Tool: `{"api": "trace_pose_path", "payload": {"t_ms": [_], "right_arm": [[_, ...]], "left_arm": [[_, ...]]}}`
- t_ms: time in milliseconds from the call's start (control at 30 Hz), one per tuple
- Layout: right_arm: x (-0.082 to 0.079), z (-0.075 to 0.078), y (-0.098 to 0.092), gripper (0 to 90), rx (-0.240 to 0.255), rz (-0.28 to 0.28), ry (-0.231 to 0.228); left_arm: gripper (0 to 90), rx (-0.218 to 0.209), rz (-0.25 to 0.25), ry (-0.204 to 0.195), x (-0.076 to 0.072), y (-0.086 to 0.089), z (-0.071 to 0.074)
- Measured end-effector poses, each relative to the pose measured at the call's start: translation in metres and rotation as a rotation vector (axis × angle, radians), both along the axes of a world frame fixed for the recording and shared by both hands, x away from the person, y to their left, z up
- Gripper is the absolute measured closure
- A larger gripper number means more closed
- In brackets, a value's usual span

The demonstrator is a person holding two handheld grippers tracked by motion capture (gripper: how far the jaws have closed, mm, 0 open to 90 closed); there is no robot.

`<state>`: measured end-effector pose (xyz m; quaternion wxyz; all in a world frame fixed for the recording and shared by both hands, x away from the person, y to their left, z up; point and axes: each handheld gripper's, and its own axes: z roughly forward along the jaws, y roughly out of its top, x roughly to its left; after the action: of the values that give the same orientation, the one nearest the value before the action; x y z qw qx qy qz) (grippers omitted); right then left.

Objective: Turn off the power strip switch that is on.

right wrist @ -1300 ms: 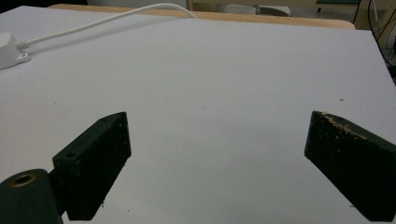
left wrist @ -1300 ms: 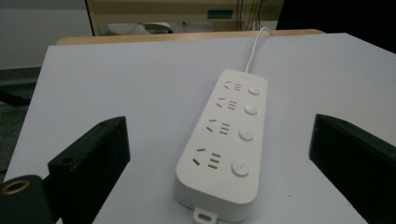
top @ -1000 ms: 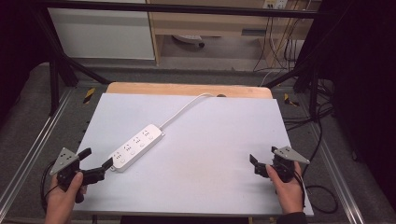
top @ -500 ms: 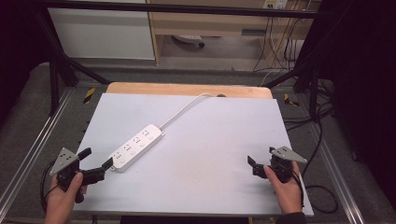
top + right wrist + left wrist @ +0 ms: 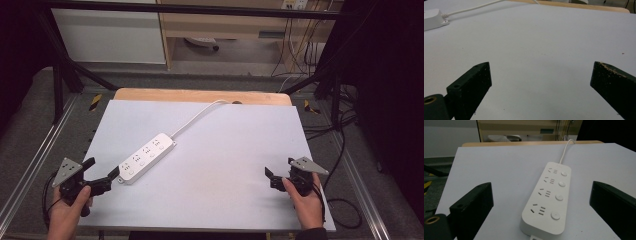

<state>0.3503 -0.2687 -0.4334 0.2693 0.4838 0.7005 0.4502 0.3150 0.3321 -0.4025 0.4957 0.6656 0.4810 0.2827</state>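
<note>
A long white plastic power strip with four sockets and four round buttons lies flat on the pale grey counter, toward its left side, and its white cord runs off to the far wooden edge. The left gripper, held in a hand at the near left corner, points at the near end of the strip, very close to it but not touching, and its black jaws are wide apart. The right gripper sits at the near right side, well apart from the strip, with its jaws wide apart too and nothing between them.
</note>
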Motion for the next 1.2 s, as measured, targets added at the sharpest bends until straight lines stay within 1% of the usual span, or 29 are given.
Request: {"api": "trace_pose_path", "payload": {"t_ms": [133,167,267,400,467,533,567,633,733,800,900,933,967,1067,1200], "right_arm": [[0.0,0.0,0.0,3.9,0.001,-0.001,0.001],[0.0,0.0,0.0,3.9,0.001,-0.001,0.001],[-0.001,0.0,0.0,3.8,0.002,-0.001,0.004],[-0.001,0.0,0.001,3.7,0.008,0.005,0.003],[-0.001,0.0,0.002,3.6,0.007,0.01,0.0],[-0.002,0.001,0.004,3.6,0.006,0.021,-0.001],[-0.002,0.001,0.004,3.6,0.006,0.021,-0.001],[-0.002,0.001,0.005,3.6,0.008,0.025,-0.002],[-0.002,0.001,0.007,3.6,0.004,0.037,0.002],[-0.002,0.0,0.008,3.6,-0.003,0.045,0.003],[-0.002,0.001,0.012,3.6,-0.004,0.058,0.002],[-0.002,0.001,0.013,3.6,0.0,0.06,0.003],[-0.002,0.001,0.013,3.6,-0.006,0.063,0.0],[-0.003,0.001,0.013,3.6,-0.009,0.068,0.001],[-0.004,0.001,0.013,3.4,-0.004,0.054,0.002]], "left_arm": [[5.4,-0.007,0.012,0.003,0.0,-0.001,0.003],[5.4,-0.02,0.014,0.004,0.0,-0.002,0.004],[5.6,-0.027,0.018,0.008,0.001,-0.004,0.006],[6.4,-0.021,0.002,0.016,0.002,-0.007,0.01],[8.8,-0.018,-0.006,0.013,0.004,-0.01,0.011],[9.8,-0.036,-0.011,0.021,0.006,-0.014,0.013],[9.8,-0.034,-0.017,0.02,0.007,-0.015,0.013],[10.1,-0.04,-0.019,0.022,0.009,-0.019,0.016],[11.6,-0.041,-0.027,0.011,0.013,-0.024,0.019],[11.7,-0.056,-0.023,0.012,0.017,-0.027,0.02],[11.8,-0.054,-0.02,0.008,0.023,-0.031,0.024],[11.6,-0.062,-0.021,0.006,0.025,-0.032,0.025],[11.7,-0.067,-0.026,0.003,0.028,-0.033,0.027],[11.8,-0.058,-0.032,-0.013,0.034,-0.037,0.032],[12.3,-0.057,-0.034,-0.021,0.044,-0.043,0.036]]}}
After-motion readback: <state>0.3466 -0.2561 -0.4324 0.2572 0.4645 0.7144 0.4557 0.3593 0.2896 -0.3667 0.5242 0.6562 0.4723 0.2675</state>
